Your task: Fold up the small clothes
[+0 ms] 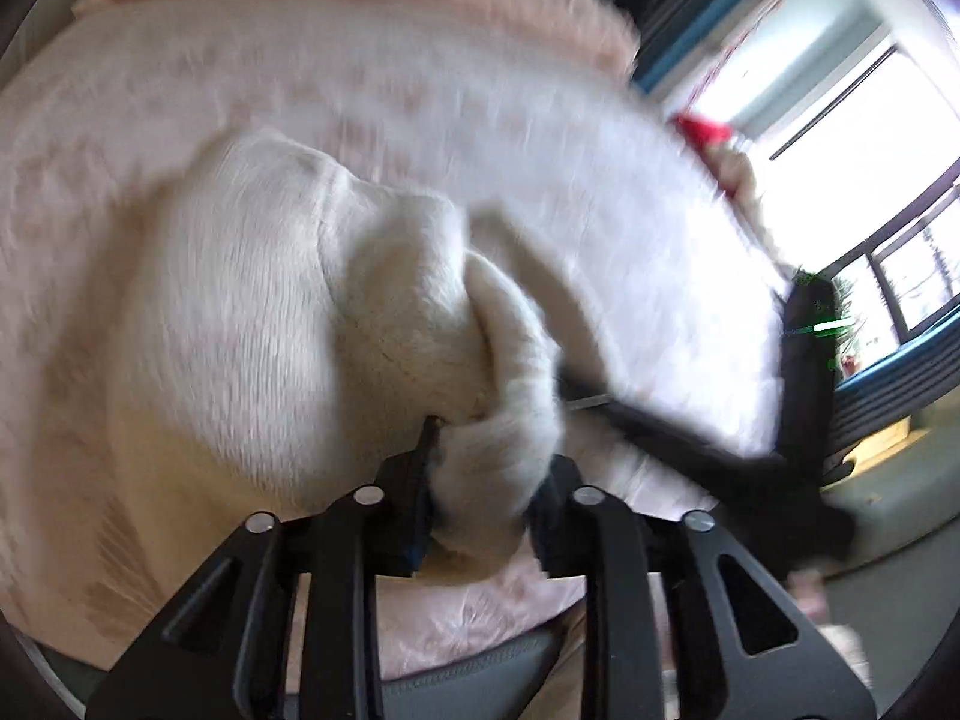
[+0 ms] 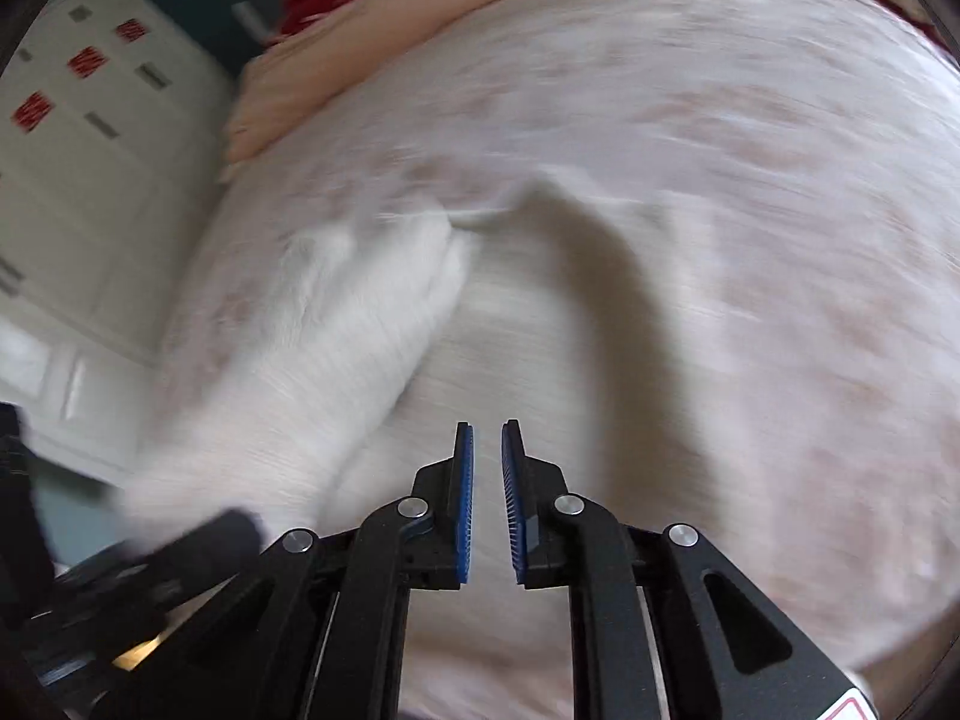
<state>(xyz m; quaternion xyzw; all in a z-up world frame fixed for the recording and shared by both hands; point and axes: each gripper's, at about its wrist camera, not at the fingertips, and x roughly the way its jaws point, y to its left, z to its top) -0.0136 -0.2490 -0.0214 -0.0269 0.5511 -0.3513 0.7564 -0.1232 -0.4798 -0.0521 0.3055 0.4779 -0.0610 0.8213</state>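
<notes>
A fluffy white garment (image 1: 312, 312) lies bunched on a pale pink bedspread (image 1: 120, 120). My left gripper (image 1: 486, 468) is shut on a fold of the garment and holds it up close to the camera. In the right wrist view the same garment (image 2: 336, 336) stretches from the bed's middle down to the lower left, toward the left gripper's dark body (image 2: 180, 546). My right gripper (image 2: 487, 438) is empty above the bedspread (image 2: 720, 240), right of the garment, its blue pads a narrow gap apart. Both views are motion-blurred.
A peach pillow or blanket (image 2: 360, 36) lies at the bed's far edge. White drawers with red patches (image 2: 90, 120) stand left of the bed. Bright windows (image 1: 840, 138) and a red object (image 1: 702, 129) are to the right. The right gripper's dark body (image 1: 804, 372) crosses the left wrist view.
</notes>
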